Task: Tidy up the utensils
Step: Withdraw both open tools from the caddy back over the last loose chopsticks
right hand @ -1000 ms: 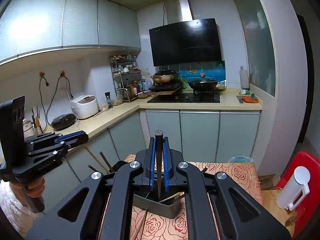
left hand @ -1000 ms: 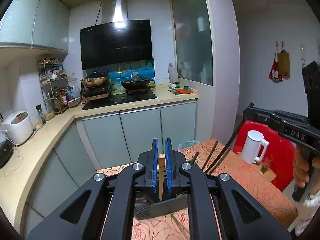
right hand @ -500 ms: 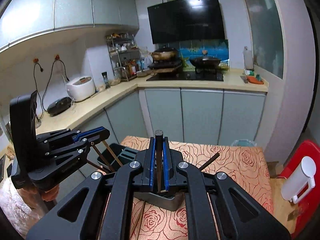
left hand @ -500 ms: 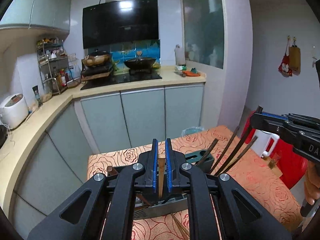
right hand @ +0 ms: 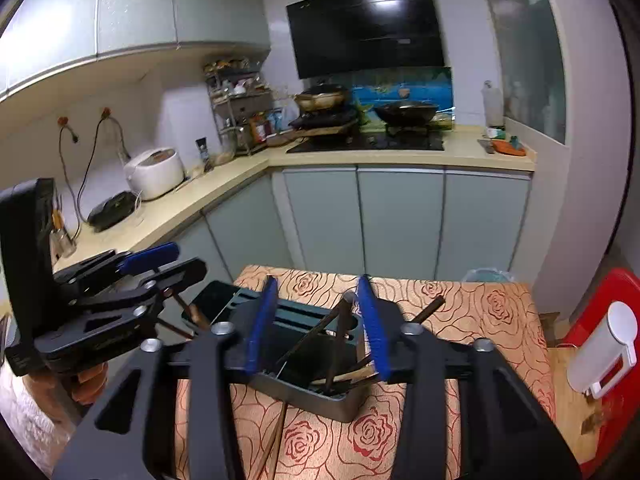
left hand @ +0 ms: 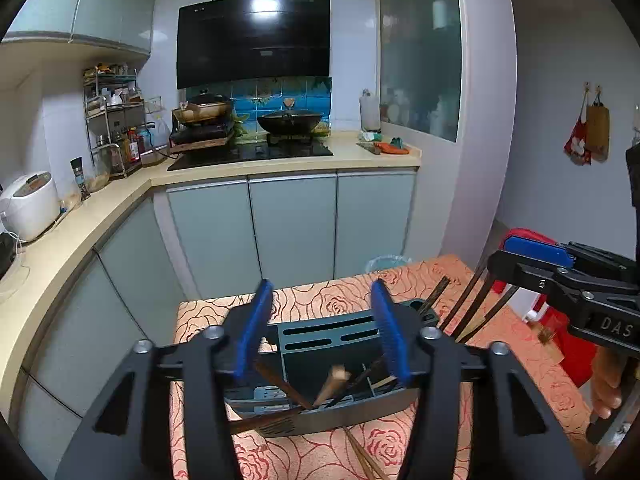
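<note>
Our left gripper (left hand: 322, 328) has just been opening; its jaws stand apart above the grey utensil holder (left hand: 320, 364) near the table's (left hand: 520, 344) front edge, a light wooden stick (left hand: 332, 384) leaning loose inside. Our right gripper (right hand: 318, 322) has likewise just parted, a dark chopstick (right hand: 338, 344) leaning unpinched between.

A black range hood (left hand: 254, 40) hangs at upper centre, two pans (left hand: 289, 120) below it. A white rice cooker (left hand: 29, 205) sits far left, a red chair (right hand: 600, 320) lower right.
</note>
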`<action>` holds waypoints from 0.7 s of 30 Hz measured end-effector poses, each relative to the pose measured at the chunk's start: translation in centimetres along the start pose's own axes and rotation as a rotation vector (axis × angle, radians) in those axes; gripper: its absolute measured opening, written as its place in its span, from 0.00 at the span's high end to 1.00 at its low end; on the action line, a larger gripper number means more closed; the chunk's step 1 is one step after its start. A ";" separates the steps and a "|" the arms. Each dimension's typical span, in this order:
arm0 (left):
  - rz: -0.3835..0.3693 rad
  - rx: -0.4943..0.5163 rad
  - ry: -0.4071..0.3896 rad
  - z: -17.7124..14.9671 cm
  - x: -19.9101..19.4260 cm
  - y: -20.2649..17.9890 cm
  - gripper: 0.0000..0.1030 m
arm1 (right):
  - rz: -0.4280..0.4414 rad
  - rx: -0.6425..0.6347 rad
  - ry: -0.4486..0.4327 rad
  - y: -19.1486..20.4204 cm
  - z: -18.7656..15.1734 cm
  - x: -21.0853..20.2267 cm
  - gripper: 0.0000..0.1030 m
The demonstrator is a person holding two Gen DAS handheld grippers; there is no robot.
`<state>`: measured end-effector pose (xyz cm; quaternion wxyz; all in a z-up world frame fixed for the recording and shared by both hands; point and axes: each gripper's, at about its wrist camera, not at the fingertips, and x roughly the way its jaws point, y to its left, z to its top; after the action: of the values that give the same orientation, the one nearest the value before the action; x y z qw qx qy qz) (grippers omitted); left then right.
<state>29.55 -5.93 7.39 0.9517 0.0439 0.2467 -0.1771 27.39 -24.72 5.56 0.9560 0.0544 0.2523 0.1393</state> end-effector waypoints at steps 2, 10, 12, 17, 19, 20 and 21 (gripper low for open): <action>-0.004 -0.013 -0.011 -0.1 -0.6 0.1 0.38 | -0.004 0.002 -0.007 -0.2 0.0 -0.3 0.59; 0.005 0.010 -0.050 -1.5 -3.2 -0.4 0.27 | -0.046 -0.009 -0.079 -0.4 -0.1 -2.9 0.58; 0.004 0.007 -0.050 -2.2 -3.9 -0.4 0.25 | -0.052 -0.014 -0.097 -0.5 -0.3 -3.9 0.57; 0.016 -0.013 -0.036 -4.4 -5.1 0.2 0.23 | -0.078 -0.038 -0.116 -0.4 -1.9 -5.5 0.57; 0.028 -0.018 -0.020 -5.7 -5.3 0.3 0.23 | -0.085 -0.044 -0.106 -0.4 -2.7 -5.6 0.57; 0.033 -0.019 -0.010 -6.4 -5.4 0.3 0.23 | -0.086 -0.047 -0.095 -0.4 -3.5 -5.6 0.57; 0.036 -0.019 -0.004 -6.9 -5.4 0.4 0.23 | -0.086 -0.047 -0.087 -0.3 -4.0 -5.6 0.57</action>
<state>22.13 -2.67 3.98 0.9557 0.0389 0.2457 -0.1577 20.78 -26.55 4.64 0.9722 0.0268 0.2093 0.1015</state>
